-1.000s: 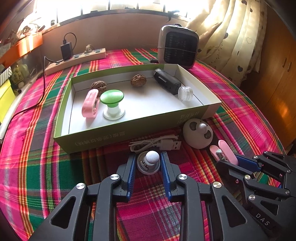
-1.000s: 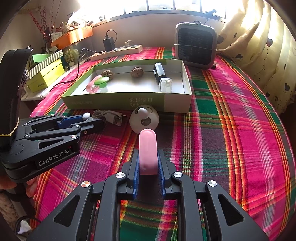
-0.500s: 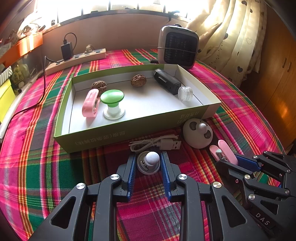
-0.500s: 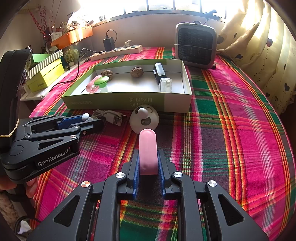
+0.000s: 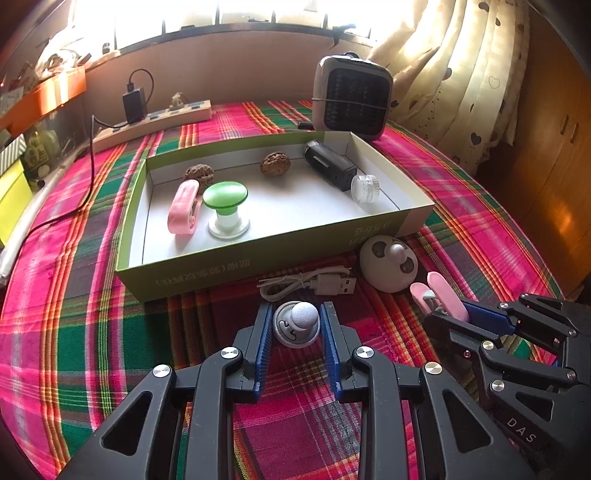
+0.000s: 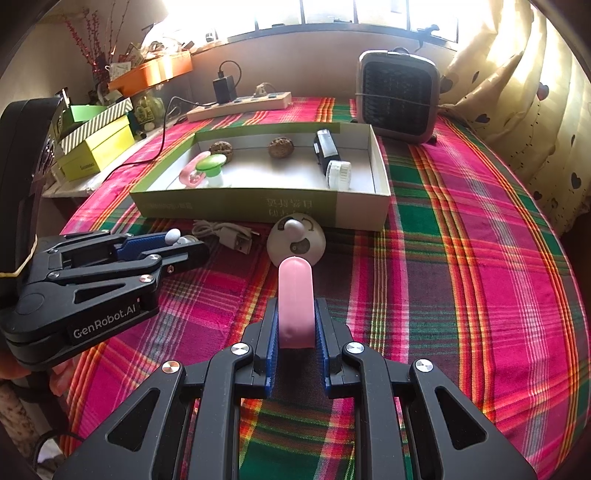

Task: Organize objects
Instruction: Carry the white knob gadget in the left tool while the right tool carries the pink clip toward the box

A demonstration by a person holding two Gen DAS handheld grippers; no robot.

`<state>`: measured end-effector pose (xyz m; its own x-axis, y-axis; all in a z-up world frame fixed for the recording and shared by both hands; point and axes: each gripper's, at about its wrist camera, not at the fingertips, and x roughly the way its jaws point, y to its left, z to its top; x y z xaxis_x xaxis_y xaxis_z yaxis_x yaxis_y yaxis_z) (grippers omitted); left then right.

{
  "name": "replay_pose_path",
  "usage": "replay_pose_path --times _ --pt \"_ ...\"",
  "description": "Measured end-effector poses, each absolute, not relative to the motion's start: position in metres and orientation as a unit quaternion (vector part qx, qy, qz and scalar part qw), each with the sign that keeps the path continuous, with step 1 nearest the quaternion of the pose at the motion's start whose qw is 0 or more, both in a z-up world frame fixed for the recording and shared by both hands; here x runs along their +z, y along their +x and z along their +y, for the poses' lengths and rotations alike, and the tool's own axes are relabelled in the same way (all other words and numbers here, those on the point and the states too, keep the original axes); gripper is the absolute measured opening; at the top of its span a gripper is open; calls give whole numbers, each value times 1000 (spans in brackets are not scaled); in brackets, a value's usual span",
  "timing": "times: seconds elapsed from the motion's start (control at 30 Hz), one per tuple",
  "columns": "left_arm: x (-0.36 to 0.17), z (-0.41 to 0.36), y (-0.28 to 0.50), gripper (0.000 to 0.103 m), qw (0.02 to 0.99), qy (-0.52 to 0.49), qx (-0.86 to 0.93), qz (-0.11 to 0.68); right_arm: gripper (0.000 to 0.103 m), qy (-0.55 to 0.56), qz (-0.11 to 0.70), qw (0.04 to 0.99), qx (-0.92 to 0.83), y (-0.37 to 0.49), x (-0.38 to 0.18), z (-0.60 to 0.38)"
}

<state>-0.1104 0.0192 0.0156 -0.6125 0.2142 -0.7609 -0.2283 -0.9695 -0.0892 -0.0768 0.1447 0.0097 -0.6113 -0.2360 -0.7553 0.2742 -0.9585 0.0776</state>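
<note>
Left gripper (image 5: pixel 295 321) is closed on a white knob (image 5: pixel 296 324). Right gripper (image 6: pixel 295 325) grips a pink clip (image 6: pixel 295 295) before the box (image 6: pixel 236 205)

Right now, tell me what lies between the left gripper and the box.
A coiled white USB cable on the cloth, in the left wrist view, between the left gripper and the box.

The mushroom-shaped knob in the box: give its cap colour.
Green cap on a white stem, clearest in the left wrist view.

Window (image 5: pixel 229 29) backlight blown out; fisheye edges bent, corners dark; foreground perhaps soft.
</note>
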Motion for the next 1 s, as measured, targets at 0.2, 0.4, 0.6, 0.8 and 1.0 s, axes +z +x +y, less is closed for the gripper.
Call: replay_pose_path --times 0.2,0.4,0.6,0.8,1.0 --pt "28 17 -105 24 126 -408 904 9 19 406 22 147 -902 -79 21 145" --pt "42 11 -104 24 124 -393 911 8 19 392 22 151 -907 -84 34 144" --pt "53 0 -109 24 116 -382 917 4 19 379 24 159 -911 -94 48 142" --pt "58 -12 -116 24 105 -376 920 -4 19 369 29 170 -913 -111 60 137" --pt "57 -23 -126 24 95 -380 920 -10 19 371 40 178 -910 -131 64 129"
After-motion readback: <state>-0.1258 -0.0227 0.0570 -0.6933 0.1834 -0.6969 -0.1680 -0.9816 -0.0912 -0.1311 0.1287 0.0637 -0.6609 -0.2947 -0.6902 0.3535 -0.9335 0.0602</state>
